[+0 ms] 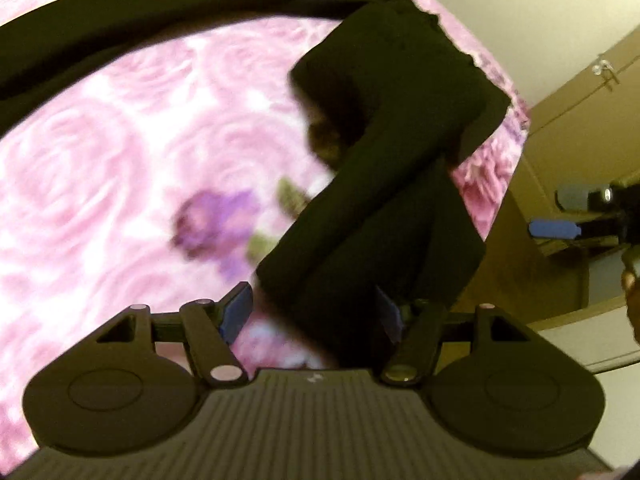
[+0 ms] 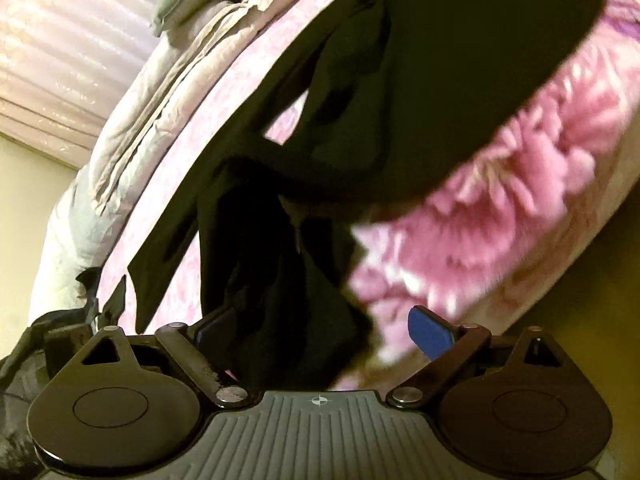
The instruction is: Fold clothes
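A black garment (image 1: 384,152) lies rumpled on a pink floral bedspread (image 1: 120,168), one long part curving along the far side. My left gripper (image 1: 314,312) is open at the garment's near end. The cloth runs down between its fingers and covers the right blue pad, while the left pad (image 1: 238,312) stands clear of it. In the right wrist view the black garment (image 2: 420,80) drapes over the bed edge and hangs between the fingers of my right gripper (image 2: 322,332), which is wide open. Its right pad (image 2: 430,334) is free; cloth brushes the left one.
The bed's pink edge (image 2: 500,216) curves across the right view. White bedding (image 2: 168,92) is piled at the bed's far side, with dark items (image 2: 24,356) at lower left. Past the bed edge in the left view are beige cupboards (image 1: 580,112) and my right gripper (image 1: 554,229).
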Available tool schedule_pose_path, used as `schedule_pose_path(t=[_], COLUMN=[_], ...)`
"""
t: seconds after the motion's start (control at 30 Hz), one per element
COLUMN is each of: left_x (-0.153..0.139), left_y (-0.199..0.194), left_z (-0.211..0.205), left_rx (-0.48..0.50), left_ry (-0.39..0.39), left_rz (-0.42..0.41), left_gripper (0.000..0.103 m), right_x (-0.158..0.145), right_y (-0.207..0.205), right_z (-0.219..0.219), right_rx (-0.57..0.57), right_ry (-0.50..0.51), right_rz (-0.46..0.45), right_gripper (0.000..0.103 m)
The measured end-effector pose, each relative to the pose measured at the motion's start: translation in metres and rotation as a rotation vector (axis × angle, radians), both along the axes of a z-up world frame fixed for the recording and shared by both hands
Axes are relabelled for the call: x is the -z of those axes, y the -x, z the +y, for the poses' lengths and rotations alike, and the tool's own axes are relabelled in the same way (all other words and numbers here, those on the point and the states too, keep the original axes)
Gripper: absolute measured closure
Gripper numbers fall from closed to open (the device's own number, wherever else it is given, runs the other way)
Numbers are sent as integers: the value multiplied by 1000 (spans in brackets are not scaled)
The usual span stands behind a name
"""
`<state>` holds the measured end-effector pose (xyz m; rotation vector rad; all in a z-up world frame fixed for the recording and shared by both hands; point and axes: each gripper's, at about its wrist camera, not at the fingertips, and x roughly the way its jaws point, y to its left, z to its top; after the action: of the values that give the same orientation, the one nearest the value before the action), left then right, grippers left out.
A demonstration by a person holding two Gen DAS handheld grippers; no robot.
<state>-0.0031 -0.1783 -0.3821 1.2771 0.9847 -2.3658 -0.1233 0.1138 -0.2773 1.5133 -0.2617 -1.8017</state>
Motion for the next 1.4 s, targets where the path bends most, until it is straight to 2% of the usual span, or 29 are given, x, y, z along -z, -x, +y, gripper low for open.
schedule_pose_path(t=[0.03,0.07,0.1,0.17,0.37,0.4,0.47,0.53,0.63,0.67,0.73,0.77,0.8,0.87,0.97,1.03,1.07,1.1,1.17,1.2,1.23,1.3,1.4], left_x=[2,1,-1,-22,-149,-170,-188,-187,-164,-156,-141,-135,-128,-113,-91,-76,-69,-62,-66,-68,-82,-116,-150], left_y=[3,2,1,-12,-90,-102,-112,-121,-136,-140,-151,-157,-157,-157,-154,-146,-140,-134,-125,-120,-122,-131,-149], left_z=[0,-1,-3,-9,-11,-11,7,20,36,35,28,22,13,-7,-47,-67,-74,-81,-84,-85,-81,-68,-26], left_rx=[10,20,30,53,76,81,114,132,119,88,9,-36,-65,-122,-147,-123,-97,-71,-3,29,41,51,143], left_ry=[4,5,6,17,470,545,664,636,517,474,400,370,366,358,331,289,276,267,340,379,455,650,879], left_rz=[-1,-6,-11,-1,-100,-118,-188,-231,-281,-282,-277,-271,-268,-261,-221,-206,-205,-206,-241,-257,-252,-263,-310], left_gripper=[49,67,89,92,92,98,101,98,95,95,83,66,56,50,42,43,51,75,98,99,99,101,101], right_x=[-1,-2,-3,-5,-19,-21,-20,-17,-9,-7,-1,3,6,14,23,28,29,30,30,29,28,27,25], right_y=[3,6,9,12,13,12,11,10,7,6,4,3,3,4,7,9,11,13,15,15,14,13,11], right_z=[-4,-8,-12,-22,-53,-59,-67,-73,-80,-81,-84,-86,-87,-87,-87,-89,-90,-92,-95,-96,-98,-100,-104], right_rx=[-4,-6,-9,-12,-5,-5,-2,6,6,0,-14,-20,-22,-19,-7,2,1,-5,-11,-14,-18,-26,-37], right_ry=[-6,-13,-18,-16,-8,-14,-19,-28,-35,-41,-49,-52,-56,-66,-73,-80,-88,-96,-108,-109,-107,-104,-98], right_rz=[6,9,12,17,54,62,60,48,26,21,8,-3,-16,-48,-89,-105,-103,-96,-83,-82,-82,-84,-86], right_gripper=[8,8,8,8,8,8,8,8,8,8,8,8,8,8,8,8,8,8,8,8,8,8,8])
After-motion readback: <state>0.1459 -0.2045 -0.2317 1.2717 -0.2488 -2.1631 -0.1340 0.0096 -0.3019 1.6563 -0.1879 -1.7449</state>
